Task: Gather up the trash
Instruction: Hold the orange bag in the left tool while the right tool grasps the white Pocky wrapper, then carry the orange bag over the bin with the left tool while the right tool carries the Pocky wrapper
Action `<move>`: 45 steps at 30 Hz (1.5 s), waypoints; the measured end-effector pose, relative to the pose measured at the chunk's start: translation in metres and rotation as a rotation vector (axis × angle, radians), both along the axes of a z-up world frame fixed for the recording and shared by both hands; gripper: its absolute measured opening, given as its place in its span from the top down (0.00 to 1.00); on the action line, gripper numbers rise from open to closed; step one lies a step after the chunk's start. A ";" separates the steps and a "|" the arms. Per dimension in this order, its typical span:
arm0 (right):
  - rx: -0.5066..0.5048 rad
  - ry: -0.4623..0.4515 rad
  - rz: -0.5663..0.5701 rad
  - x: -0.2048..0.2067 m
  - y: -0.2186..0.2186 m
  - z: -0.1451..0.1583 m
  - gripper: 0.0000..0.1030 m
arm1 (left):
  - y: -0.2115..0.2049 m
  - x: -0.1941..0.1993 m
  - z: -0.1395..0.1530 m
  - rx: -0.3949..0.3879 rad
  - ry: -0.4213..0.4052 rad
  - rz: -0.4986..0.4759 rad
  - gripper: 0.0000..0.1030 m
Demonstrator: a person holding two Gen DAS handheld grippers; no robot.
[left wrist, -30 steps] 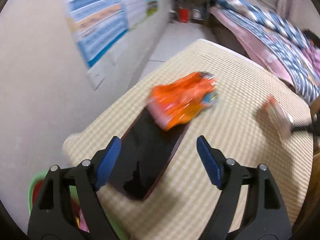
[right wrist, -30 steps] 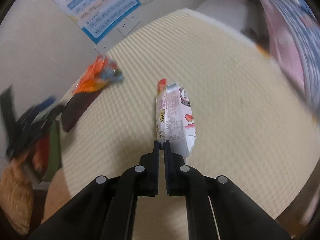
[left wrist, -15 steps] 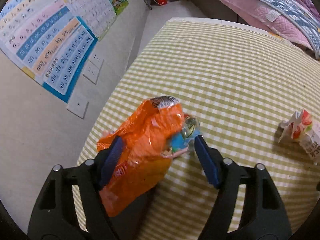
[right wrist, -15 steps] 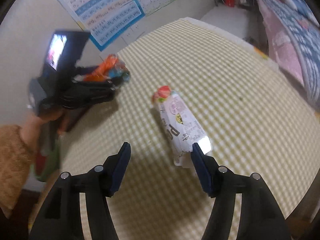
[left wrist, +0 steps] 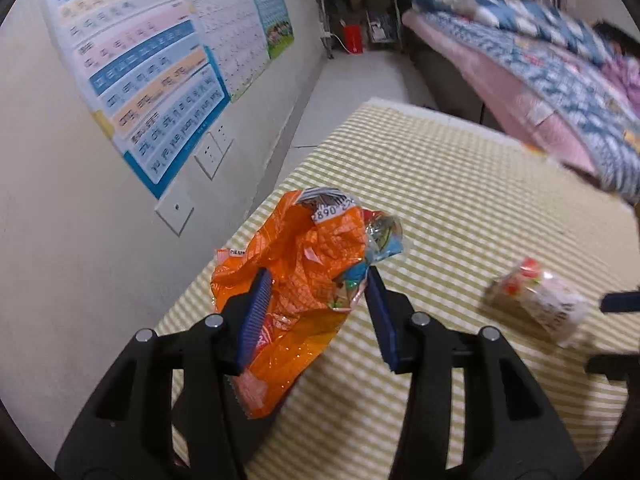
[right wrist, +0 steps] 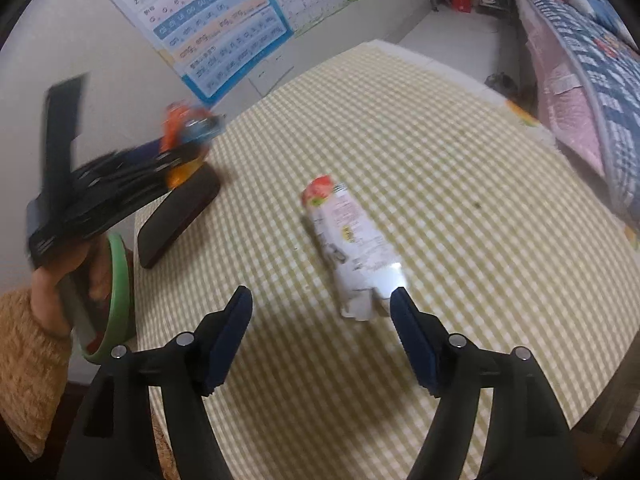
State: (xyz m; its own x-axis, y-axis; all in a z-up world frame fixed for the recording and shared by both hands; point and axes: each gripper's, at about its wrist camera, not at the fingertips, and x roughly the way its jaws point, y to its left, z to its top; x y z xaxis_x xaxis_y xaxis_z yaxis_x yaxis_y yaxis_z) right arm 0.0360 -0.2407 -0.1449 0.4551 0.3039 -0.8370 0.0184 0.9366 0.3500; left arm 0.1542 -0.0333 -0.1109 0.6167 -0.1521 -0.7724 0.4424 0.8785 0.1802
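A crumpled orange snack wrapper with a blue and silver end sits between the fingers of my left gripper, which is closed on it and holds it above the checked table. In the right wrist view the left gripper and the wrapper show at the left, blurred. A white and pink wrapper lies flat on the table just ahead of my right gripper, which is open and empty. That wrapper also shows in the left wrist view.
A dark phone lies at the table's left edge by the wall. A green bin stands below that edge. Wall charts hang at the left. A bed with a blue quilt is at the far right.
My left gripper came down over the orange wrapper, closed on it and lifted it off the phone. My right gripper let go of the white wrapper, opened and drew back.
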 end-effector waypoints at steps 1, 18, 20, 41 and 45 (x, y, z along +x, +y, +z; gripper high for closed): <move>0.001 0.000 -0.010 -0.002 -0.003 0.001 0.32 | 0.005 -0.006 0.003 -0.019 0.009 0.007 0.55; -0.075 -0.033 -0.028 0.001 0.000 -0.001 0.32 | 0.052 -0.089 -0.001 -0.128 0.153 0.070 0.55; -0.070 -0.052 -0.032 0.002 -0.003 0.002 0.32 | 0.055 -0.096 0.002 -0.156 0.161 0.083 0.55; -0.317 0.049 -0.021 0.059 0.039 -0.036 0.63 | 0.130 -0.131 0.019 -0.245 0.138 0.237 0.55; -0.159 0.014 -0.064 0.046 0.026 -0.018 0.69 | 0.145 -0.134 0.023 -0.275 0.132 0.264 0.55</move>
State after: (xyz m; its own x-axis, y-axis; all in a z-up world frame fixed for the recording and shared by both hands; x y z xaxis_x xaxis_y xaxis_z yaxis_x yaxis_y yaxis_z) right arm 0.0823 -0.2143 -0.1630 0.4571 0.1375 -0.8787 0.0839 0.9769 0.1965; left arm 0.0206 0.1115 -0.0884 0.5603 -0.2134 -0.8003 0.1982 0.9727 -0.1205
